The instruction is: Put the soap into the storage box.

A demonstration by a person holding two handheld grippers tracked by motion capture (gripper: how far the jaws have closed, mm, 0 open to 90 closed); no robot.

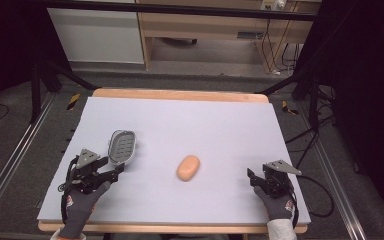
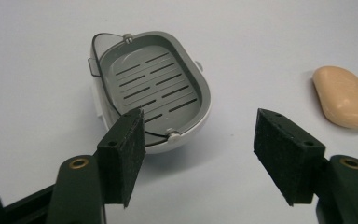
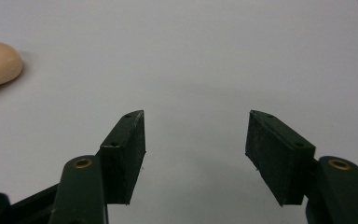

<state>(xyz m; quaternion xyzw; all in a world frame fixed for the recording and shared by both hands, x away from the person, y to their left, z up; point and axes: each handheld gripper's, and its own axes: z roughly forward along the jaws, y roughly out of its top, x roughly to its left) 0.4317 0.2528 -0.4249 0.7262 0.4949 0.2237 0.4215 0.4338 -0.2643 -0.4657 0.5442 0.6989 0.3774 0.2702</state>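
Two grippers rest on the desk [image 1: 220, 125], jaws open and empty: left gripper [image 1: 121, 169] touching the soap dish [image 1: 122, 146], soap [image 1: 188, 168] at its three o'clock; right gripper [image 1: 250, 176] well apart.

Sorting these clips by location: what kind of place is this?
Probably a lab recording station, not a home: a white-covered table ringed by black stands, loose cables on the floor, and handheld grippers, left and right.

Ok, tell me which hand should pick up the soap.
Left, probably: the soap lies nearer the left tool, whose jaws are open beside the soap dish. The right tool sits farther off.
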